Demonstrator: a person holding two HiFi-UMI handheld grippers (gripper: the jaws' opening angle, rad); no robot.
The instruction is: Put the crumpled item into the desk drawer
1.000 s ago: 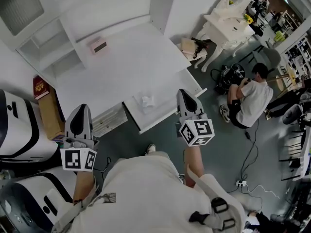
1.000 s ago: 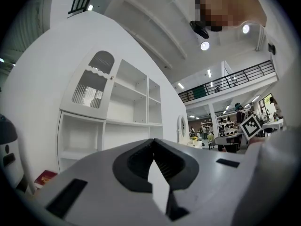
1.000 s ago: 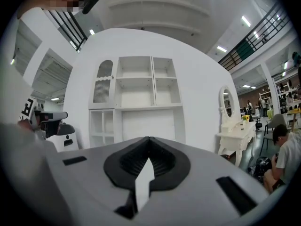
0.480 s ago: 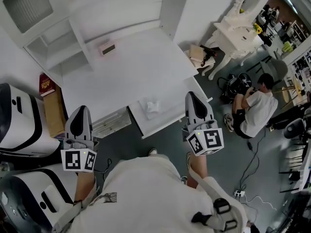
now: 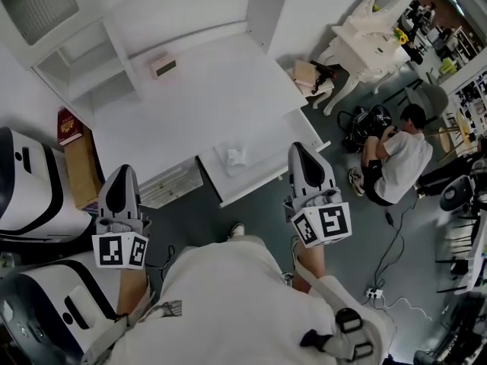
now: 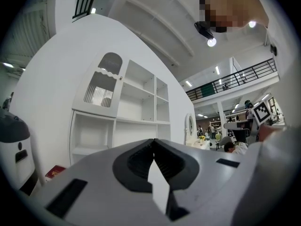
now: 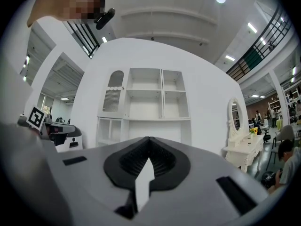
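A crumpled white item [image 5: 234,157] lies inside the pulled-out white drawer [image 5: 268,172] at the desk's [image 5: 213,97] near edge. My right gripper [image 5: 298,149] hovers at the drawer's right end, shut and holding nothing, pointing away from me. My left gripper [image 5: 123,172] hangs left of the desk above the floor, also shut and empty. In the left gripper view the left gripper [image 6: 154,140] has its jaws meeting, with white shelves beyond. In the right gripper view the right gripper [image 7: 148,139] is likewise closed, facing the shelf unit.
A small pinkish box [image 5: 161,67] sits far back on the desk. A red book [image 5: 67,125] and a cardboard box [image 5: 76,175] stand at the desk's left, beside white machines [image 5: 30,196]. A person [image 5: 399,154] sits on the floor at right near a white vanity table [image 5: 365,33].
The head view has swung slightly. The right gripper has edged a little to the right along the drawer. Both grippers stay shut and the crumpled item has not moved.
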